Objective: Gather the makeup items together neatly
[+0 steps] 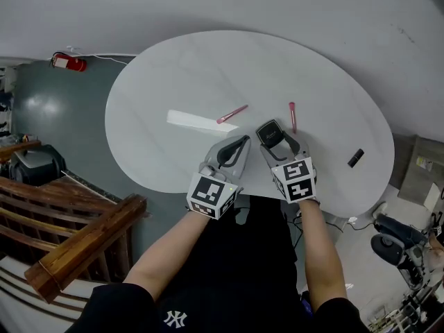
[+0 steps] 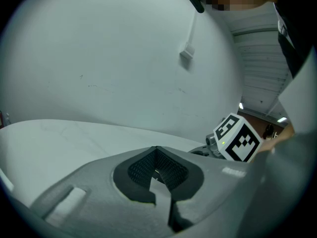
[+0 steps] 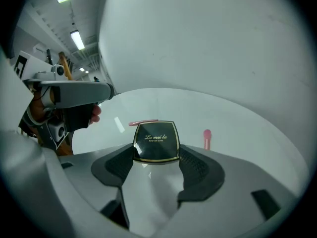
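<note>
Evidently the compact [image 3: 156, 142] is pinched by its side edges in the right gripper [image 3: 156, 153].
Judged light, stiff and slippery; the left gripper [image 2: 157, 166] is closed on nothing.

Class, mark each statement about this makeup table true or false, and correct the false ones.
1. The right tool grips a black compact. True.
2. The left tool holds a brush. False: its jaws are together with nothing between them.
3. A slim pink stick and a pink tube lie on the table. True.
4. The small black item lies between the two pink things. False: it lies apart, near the table's right edge.
</note>
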A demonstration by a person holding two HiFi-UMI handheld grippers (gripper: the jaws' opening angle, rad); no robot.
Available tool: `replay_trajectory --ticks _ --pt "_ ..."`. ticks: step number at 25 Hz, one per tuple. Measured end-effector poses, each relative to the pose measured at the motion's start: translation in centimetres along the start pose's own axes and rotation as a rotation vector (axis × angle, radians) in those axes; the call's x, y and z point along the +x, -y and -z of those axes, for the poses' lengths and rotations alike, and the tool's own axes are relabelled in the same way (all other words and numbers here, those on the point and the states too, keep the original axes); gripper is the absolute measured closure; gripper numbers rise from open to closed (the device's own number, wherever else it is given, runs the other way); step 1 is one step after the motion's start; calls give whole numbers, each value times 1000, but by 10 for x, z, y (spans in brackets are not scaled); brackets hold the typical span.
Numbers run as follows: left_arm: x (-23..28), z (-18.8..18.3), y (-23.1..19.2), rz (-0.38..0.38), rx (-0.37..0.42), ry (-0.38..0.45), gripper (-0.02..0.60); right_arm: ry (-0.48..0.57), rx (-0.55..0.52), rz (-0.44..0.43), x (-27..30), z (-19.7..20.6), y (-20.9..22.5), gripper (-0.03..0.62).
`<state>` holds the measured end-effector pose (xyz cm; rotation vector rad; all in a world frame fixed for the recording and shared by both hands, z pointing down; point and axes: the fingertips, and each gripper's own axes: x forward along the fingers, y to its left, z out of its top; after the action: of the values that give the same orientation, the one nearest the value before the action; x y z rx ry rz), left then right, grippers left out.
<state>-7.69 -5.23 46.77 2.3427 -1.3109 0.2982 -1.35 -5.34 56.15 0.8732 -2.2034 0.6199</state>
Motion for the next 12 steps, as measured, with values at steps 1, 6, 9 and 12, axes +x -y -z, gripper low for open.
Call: replay_trajectory --ticks 1,6,9,12 --pt "-3 1 1 7 6 -3 574 5 25 19 -2 2 -3 295" --pt "-16 12 3 42 29 -20 574 33 197 128 -11 15 -16 295" --pt "-24 20 5 63 40 -35 574 50 297 189 -13 28 -25 294" --pt "-31 29 7 81 53 -46 574 53 360 246 -11 41 -34 293"
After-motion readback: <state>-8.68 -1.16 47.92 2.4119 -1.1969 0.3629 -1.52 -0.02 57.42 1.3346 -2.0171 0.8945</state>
